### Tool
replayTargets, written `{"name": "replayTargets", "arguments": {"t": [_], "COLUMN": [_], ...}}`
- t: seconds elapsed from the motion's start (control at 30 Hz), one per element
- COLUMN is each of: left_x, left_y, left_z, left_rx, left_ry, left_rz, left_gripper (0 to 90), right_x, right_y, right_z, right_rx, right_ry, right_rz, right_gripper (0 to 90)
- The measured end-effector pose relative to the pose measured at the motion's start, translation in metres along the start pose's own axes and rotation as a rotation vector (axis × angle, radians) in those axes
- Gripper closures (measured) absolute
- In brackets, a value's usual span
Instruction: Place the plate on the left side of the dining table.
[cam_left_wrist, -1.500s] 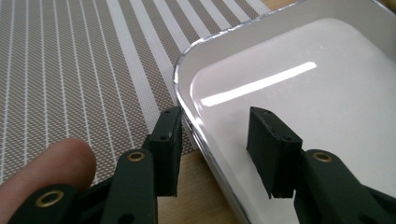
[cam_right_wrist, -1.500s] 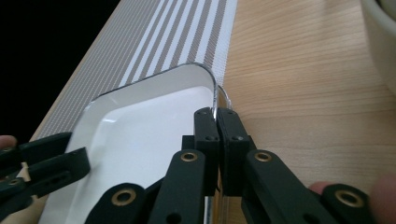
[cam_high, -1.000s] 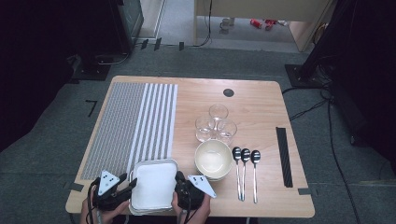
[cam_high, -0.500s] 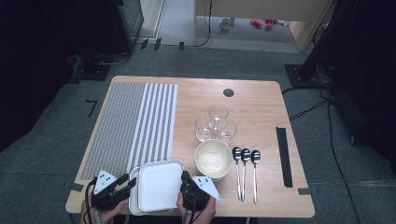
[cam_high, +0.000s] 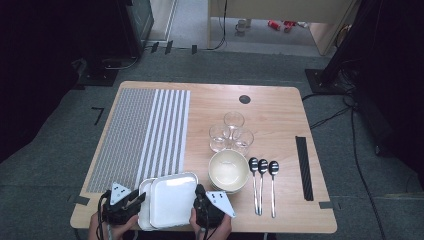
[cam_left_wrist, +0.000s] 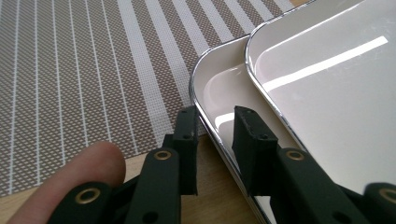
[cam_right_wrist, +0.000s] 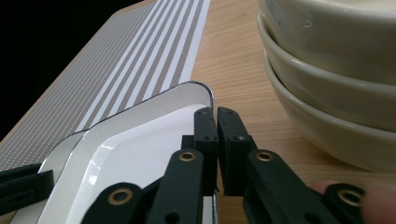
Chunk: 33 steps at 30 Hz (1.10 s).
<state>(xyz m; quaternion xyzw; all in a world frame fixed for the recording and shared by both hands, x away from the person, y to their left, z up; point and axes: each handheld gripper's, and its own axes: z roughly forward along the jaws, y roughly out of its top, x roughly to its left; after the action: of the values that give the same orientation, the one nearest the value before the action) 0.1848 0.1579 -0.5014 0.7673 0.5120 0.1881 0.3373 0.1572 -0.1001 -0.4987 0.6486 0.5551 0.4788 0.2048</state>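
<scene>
Trays (cam_high: 172, 200), 2 of them nested and white with a chrome rim, sit at the near edge of the desk (cam_high: 280, 115), between the 2 grippers, partly on the near corner of the striped mat (cam_high: 145, 132) and just left of the stacked bowls (cam_high: 228, 170). The upper tray is slid a little to the right, so the lower tray's (cam_left_wrist: 219, 88) left rim is exposed.

The left gripper (cam_high: 131, 201) has its jaws parted astride that exposed left rim, 1 jaw outside and 1 over the lower tray's floor, not yet pinching. The right gripper (cam_high: 200, 201) has its jaws pressed together at the upper tray's (cam_right_wrist: 154, 144) right rim; whether metal is actually caught between them I cannot tell.

To do this step well, I judge that the left jaws should close squarely on the rim before any lift. Check that the right jaws truly bite the lip, and keep both hands level so the upper tray does not slide further. The bowls stand close on the right, so any swing should go away from them.

The trays are nearly square with rounded corners; their slightly longer axis seems to run from the person toward the far edge, turned a touch clockwise, open faces up.
</scene>
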Motion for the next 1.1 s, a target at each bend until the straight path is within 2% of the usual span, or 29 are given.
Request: {"name": "replayTargets", "arguments": {"t": [0.03,0.13,0.23,0.33,0.37,0.47,0.5,0.57,0.63,0.73,0.87,0.9,0.93,0.97,1.03,1.1], "left_x": [0.0,0.0,0.0,0.0,-0.001,-0.001,-0.001,-0.001,-0.001,-0.002,-0.003,-0.003,-0.004,-0.008,-0.011,-0.021], "left_y": [0.0,0.001,0.002,0.003,0.004,0.004,0.005,0.005,0.007,0.009,0.011,0.011,0.011,0.01,0.009,0.006], "left_z": [0.001,0.002,0.003,0.004,0.005,0.006,0.006,0.007,0.008,0.006,-0.007,-0.007,-0.012,-0.015,-0.016,-0.013], "left_rx": [-0.003,-0.007,-0.011,-0.016,-0.019,-0.02,-0.02,-0.023,-0.027,-0.041,-0.107,-0.107,-0.12,-0.114,-0.106,-0.079], "left_ry": [0.0,0.001,0.006,0.007,0.011,0.012,0.011,0.008,0.003,0.012,0.015,0.015,-0.007,-0.041,-0.056,-0.091], "left_rz": [-0.005,-0.007,0.003,0.005,0.006,0.008,0.01,0.01,0.018,0.021,-0.018,-0.018,-0.024,-0.026,-0.024,-0.004], "left_gripper": [72.7,73.3,74.2,74.8,75.9,76.5,77.2,77.8,78.4,79.6,69.8,68.2,68.2,67.8,67.6,67.7], "right_x": [0.0,0.0,0.0,-0.001,-0.001,-0.002,-0.003,-0.003,-0.005,-0.003,-0.004,-0.004,-0.004,-0.004,-0.004,-0.002], "right_y": [0.0,0.0,0.0,0.001,0.0,0.0,-0.001,-0.002,-0.002,-0.003,-0.003,-0.003,-0.003,-0.003,-0.003,-0.003], "right_z": [0.0,-0.001,-0.003,-0.004,-0.005,-0.005,-0.006,-0.007,-0.008,-0.009,-0.01,-0.01,-0.011,-0.013,-0.013,-0.014], "right_rx": [-0.005,-0.002,-0.001,-0.006,0.007,0.02,0.02,0.018,0.032,0.038,0.039,0.039,0.038,0.04,0.041,0.046], "right_ry": [-0.009,-0.016,-0.009,-0.013,-0.005,0.007,0.024,0.004,0.004,-0.027,-0.02,-0.02,-0.02,-0.012,-0.011,-0.012], "right_rz": [-0.013,-0.035,-0.09,-0.118,-0.141,-0.141,-0.148,-0.167,-0.161,-0.187,-0.179,-0.179,-0.174,-0.172,-0.172,-0.174], "right_gripper": [82.9,82.0,80.3,80.1,80.0,79.4,76.2,74.4,74.8,68.5,69.8,69.8,70.4,71.9,71.9,71.8]}}
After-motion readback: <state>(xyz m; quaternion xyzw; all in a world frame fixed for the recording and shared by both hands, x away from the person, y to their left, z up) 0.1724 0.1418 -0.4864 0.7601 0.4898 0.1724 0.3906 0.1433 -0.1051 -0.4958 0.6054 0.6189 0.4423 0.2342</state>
